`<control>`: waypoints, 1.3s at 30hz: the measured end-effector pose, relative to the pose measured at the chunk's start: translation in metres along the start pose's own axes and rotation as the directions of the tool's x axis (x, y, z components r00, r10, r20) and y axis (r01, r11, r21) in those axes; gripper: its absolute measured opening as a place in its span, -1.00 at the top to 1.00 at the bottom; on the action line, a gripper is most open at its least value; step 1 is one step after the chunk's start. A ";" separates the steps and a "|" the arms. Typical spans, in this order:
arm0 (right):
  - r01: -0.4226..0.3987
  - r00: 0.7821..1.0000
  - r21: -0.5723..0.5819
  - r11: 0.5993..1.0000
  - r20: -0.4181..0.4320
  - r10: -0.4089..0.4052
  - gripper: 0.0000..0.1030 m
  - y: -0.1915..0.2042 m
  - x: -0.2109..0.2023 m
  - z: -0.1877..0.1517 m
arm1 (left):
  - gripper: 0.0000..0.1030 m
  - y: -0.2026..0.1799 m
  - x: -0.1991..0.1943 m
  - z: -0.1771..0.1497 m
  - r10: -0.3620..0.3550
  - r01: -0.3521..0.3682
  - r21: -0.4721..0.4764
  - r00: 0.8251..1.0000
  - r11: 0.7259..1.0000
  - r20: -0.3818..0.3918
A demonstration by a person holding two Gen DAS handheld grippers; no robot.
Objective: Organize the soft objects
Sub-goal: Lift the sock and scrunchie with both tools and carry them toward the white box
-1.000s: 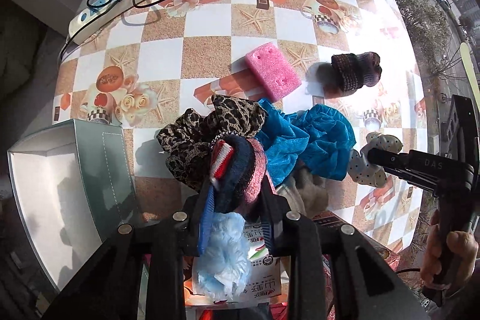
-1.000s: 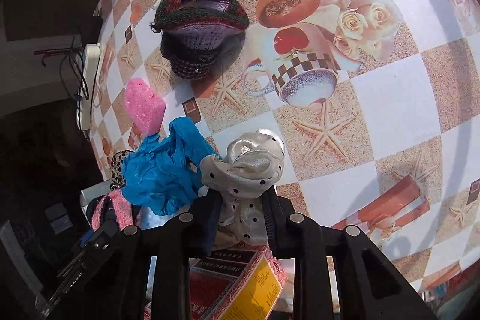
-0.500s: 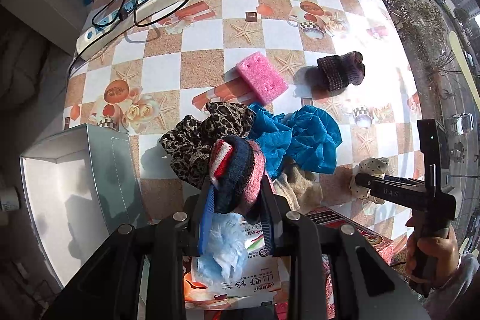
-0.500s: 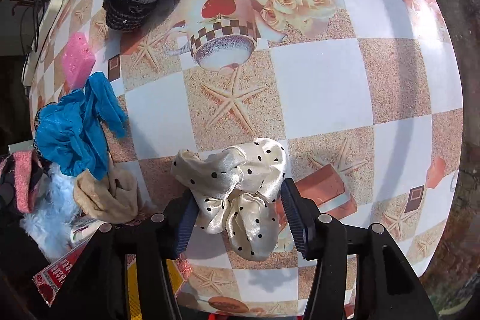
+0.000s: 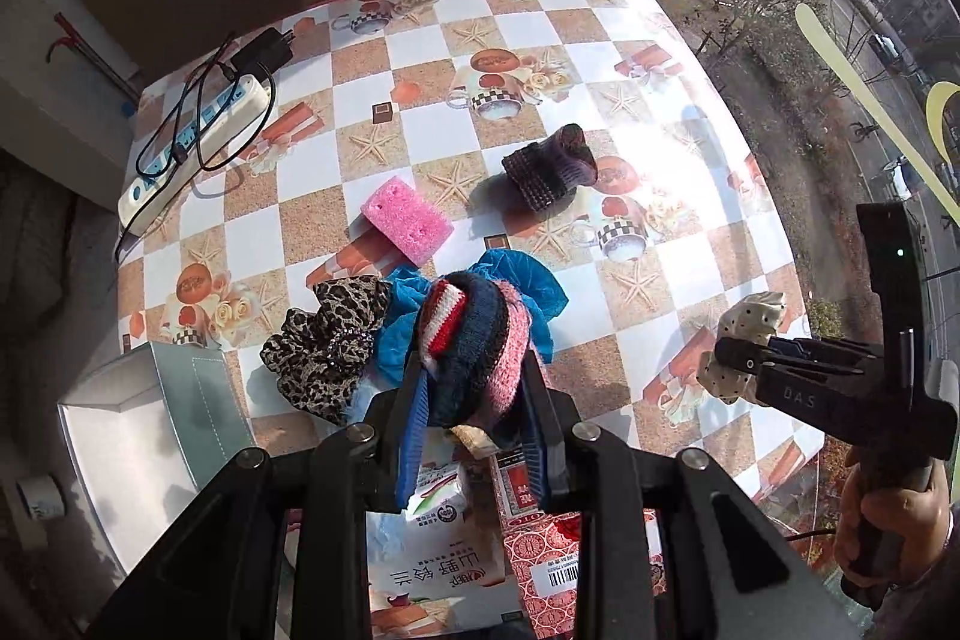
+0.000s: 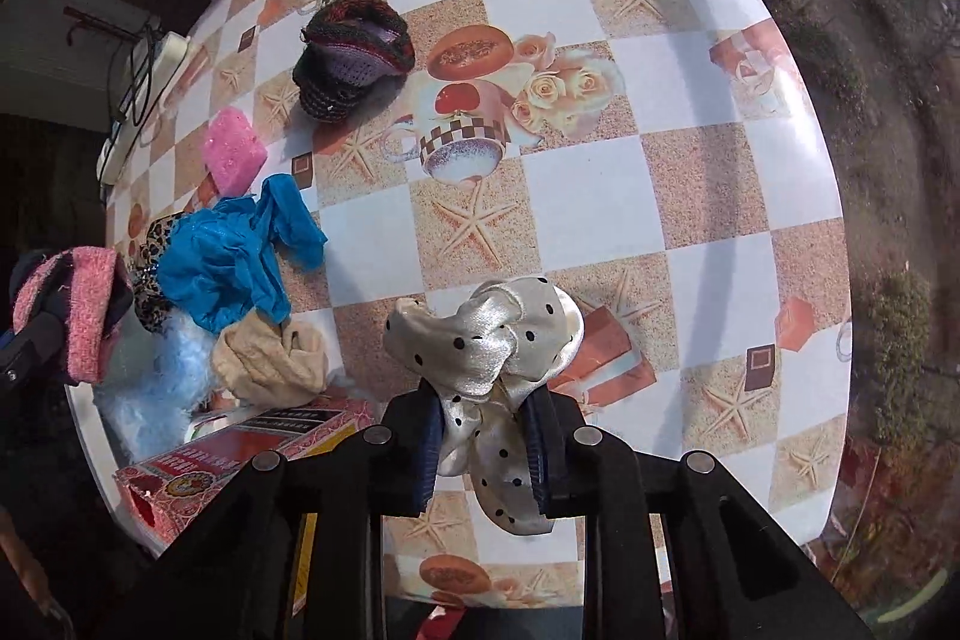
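Two soft things are held at once. A striped knitted band of red, white, navy and pink wool (image 5: 474, 334) is pinched between the pads of the left hand-held gripper (image 5: 474, 394) and is lifted clear of the bench (image 5: 660, 100), above the pile at its near edge. A cream satin scrunchie with black dots (image 6: 486, 340) is gripped by the right hand-held gripper (image 6: 489, 436), whose jaws have just been closing on it; its folds bulge above the pads and a tail hangs below them.

Both pieces are judged light, limp and easily squashed, with nothing fragile about them. The satin is likely slippery, so it is best taken where the fabric bunches thickest; the wool should give more friction and can be held anywhere across its width.

Left on the bench are a crumpled bright blue cloth (image 6: 234, 256), a leopard-print scrunchie (image 5: 330, 340), a beige fabric bundle (image 6: 270, 358), a pale blue fluffy piece (image 6: 156, 400), a pink foam sponge (image 5: 408, 220) and, further off, a dark knitted purple cap (image 6: 354, 52). An open white box (image 5: 138, 454) stands at the near left, probably the place for them. A white power strip (image 5: 198, 142) lies at the far left.
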State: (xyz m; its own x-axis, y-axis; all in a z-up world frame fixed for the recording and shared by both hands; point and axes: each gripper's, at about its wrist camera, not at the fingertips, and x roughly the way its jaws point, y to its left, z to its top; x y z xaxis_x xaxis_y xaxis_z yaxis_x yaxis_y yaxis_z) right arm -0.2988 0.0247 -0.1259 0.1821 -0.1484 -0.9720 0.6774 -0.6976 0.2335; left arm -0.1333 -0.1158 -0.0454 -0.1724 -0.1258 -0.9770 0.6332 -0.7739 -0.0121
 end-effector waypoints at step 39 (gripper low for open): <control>-0.133 0.991 -0.222 0.966 -0.050 0.125 0.51 -0.024 -0.031 -0.115 | 0.40 -0.129 -0.020 -0.133 -0.054 0.112 0.344 0.983 0.932 -0.175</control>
State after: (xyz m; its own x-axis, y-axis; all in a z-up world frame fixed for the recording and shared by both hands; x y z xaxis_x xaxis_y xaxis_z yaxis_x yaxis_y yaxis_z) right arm -0.2385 0.1271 -0.0981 0.3007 -0.1989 -0.9327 0.7882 -0.4988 0.3605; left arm -0.1111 0.0692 -0.0532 -0.0711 0.0268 -0.9971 0.3112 -0.9491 -0.0477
